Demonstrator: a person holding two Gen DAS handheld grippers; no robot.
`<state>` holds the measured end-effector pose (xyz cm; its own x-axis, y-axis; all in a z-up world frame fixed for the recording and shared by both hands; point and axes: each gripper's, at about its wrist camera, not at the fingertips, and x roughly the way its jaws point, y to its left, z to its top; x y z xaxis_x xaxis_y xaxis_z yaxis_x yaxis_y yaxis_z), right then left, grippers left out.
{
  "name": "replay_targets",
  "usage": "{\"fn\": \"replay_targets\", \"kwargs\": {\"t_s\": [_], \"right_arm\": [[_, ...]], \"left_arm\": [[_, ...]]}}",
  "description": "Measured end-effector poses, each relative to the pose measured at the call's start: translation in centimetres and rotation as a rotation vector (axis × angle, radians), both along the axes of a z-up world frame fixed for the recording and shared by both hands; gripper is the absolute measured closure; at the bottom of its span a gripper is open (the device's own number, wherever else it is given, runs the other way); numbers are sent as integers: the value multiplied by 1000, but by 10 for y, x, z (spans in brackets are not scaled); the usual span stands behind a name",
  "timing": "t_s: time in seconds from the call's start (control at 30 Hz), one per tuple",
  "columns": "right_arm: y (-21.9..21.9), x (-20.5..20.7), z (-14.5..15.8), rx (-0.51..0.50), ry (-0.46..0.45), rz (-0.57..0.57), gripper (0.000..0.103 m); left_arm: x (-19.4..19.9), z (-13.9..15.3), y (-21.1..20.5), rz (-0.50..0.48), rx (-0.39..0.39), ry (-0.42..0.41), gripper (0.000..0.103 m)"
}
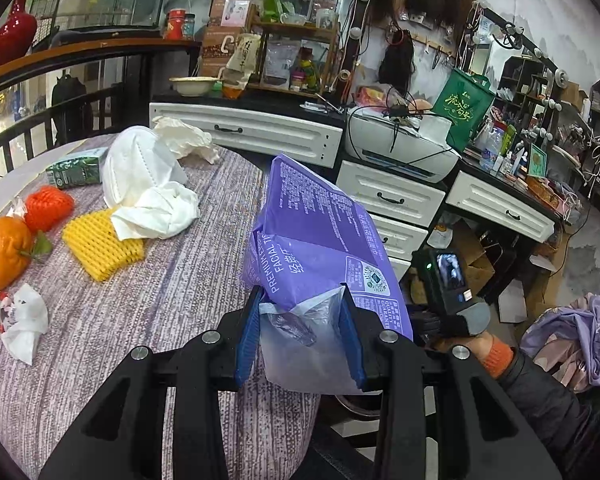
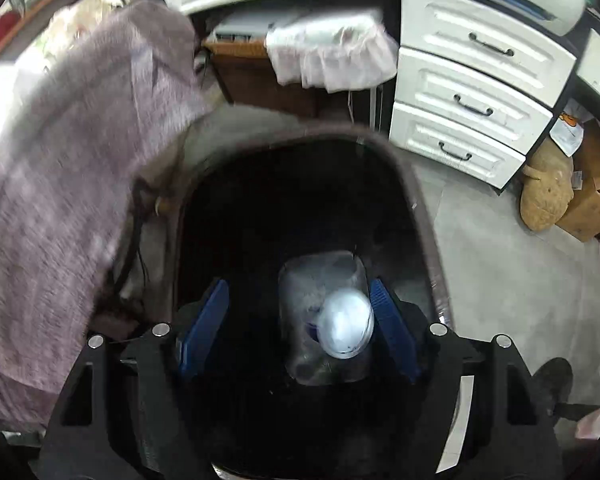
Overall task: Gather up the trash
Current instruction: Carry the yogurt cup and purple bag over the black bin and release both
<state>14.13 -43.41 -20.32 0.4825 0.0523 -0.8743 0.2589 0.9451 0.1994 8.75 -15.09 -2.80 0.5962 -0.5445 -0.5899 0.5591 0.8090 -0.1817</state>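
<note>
My left gripper (image 1: 300, 316) is shut on a purple tissue pack wrapper (image 1: 319, 232), its clear plastic end pinched between the blue pads, beyond the table's right edge. More trash lies on the table: a white mask (image 1: 136, 168), crumpled tissues (image 1: 156, 212), a yellow foam net (image 1: 100, 244), a red foam net (image 1: 48, 208) and a torn wrapper (image 1: 20, 320). My right gripper (image 2: 298, 286) stands open, pointing down into a dark bin (image 2: 403, 168). A clear plastic bottle with a white cap (image 2: 331, 320) is between its jaws, beside the right pad.
An orange fruit (image 1: 4, 252) and a green carton (image 1: 76, 168) are on the table's left side. The purple-grey tablecloth (image 2: 60, 160) hangs left of the bin. White drawers (image 2: 471, 108) stand behind it. A cardboard box (image 2: 591, 200) and a brown sack (image 2: 547, 192) lie on the floor.
</note>
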Motion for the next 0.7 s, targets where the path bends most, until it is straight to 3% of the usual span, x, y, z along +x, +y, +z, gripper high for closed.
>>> {"fn": "replay_targets", "kwargs": {"t_s": [0.2, 0.27, 0.47, 0.7], "right_arm": [[-6, -13, 40, -55, -112, -72, 29], [-6, -22, 63, -122, -169, -110, 29], [-14, -67, 132, -268, -368, -228, 17], [-41, -114, 188, -223, -541, -336, 12]], "left_arm": [[4, -3, -12, -7, 5, 17, 66], [6, -3, -18, -12, 7, 22, 66], [8, -8, -42, -40, 30, 26, 66], [17, -19, -80, -81, 95, 51, 66]]}}
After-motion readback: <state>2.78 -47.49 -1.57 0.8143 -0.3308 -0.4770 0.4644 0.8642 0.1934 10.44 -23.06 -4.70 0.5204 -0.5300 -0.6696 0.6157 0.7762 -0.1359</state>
